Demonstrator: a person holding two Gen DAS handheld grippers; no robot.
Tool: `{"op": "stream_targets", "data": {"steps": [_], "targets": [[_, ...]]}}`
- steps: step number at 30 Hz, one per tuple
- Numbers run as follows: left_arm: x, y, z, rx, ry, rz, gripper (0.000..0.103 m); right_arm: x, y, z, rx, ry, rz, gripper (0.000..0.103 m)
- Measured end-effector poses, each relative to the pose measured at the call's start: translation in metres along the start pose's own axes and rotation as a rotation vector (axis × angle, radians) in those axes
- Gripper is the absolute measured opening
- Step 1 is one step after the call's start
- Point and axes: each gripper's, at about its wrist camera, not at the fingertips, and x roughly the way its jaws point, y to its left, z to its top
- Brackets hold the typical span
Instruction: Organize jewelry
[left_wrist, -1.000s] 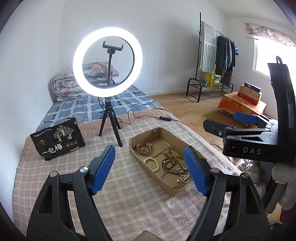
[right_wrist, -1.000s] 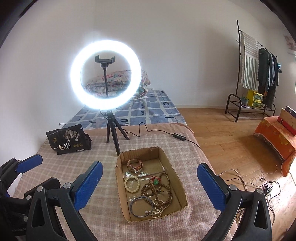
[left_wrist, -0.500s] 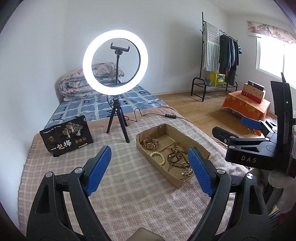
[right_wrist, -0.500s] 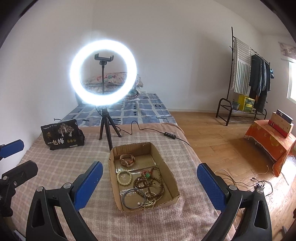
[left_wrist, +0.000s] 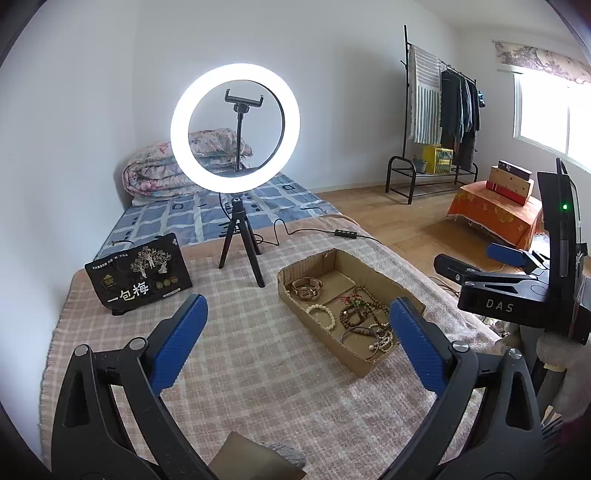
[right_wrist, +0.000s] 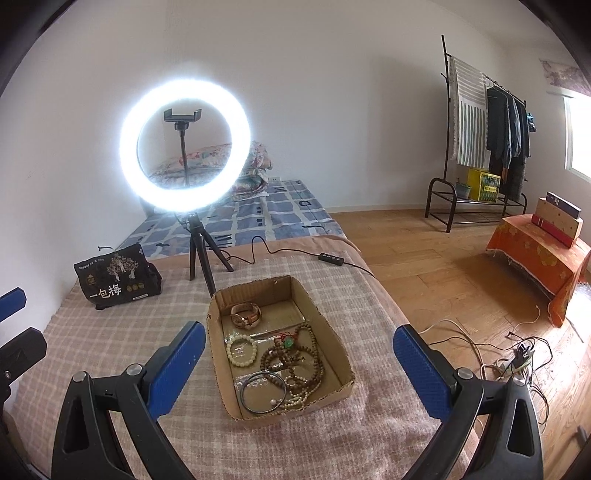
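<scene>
Checked blanket (right_wrist: 110, 343): jewelry tray (right_wrist: 334, 345) long axis running away; both jaws wide, empty

The black pouch (left_wrist: 138, 275) standing on the bed at about ten o'clock of the cardboard tray carries three large white Chinese characters, 一包梅, along its lower edge, under a picture of a pale tree and a row of small round seals. A line of small white characters runs along its top edge, too small to read. In the right wrist view the same pouch (right_wrist: 116, 277) shows the same three characters. The right tool (left_wrist: 517, 295), at three o'clock in the left wrist view, bears the pale letters "DAS" on its black body.
</scene>
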Motion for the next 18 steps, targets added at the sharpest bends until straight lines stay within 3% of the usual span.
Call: {"op": "stream_targets", "data": {"steps": [18], "targets": [[0.001, -0.0036, -0.0024, 0.003, 0.015, -0.002, 0.103, 0.0062, 0.0041, -0.0018, 0.003, 0.007, 0.017, 0.103]]}}
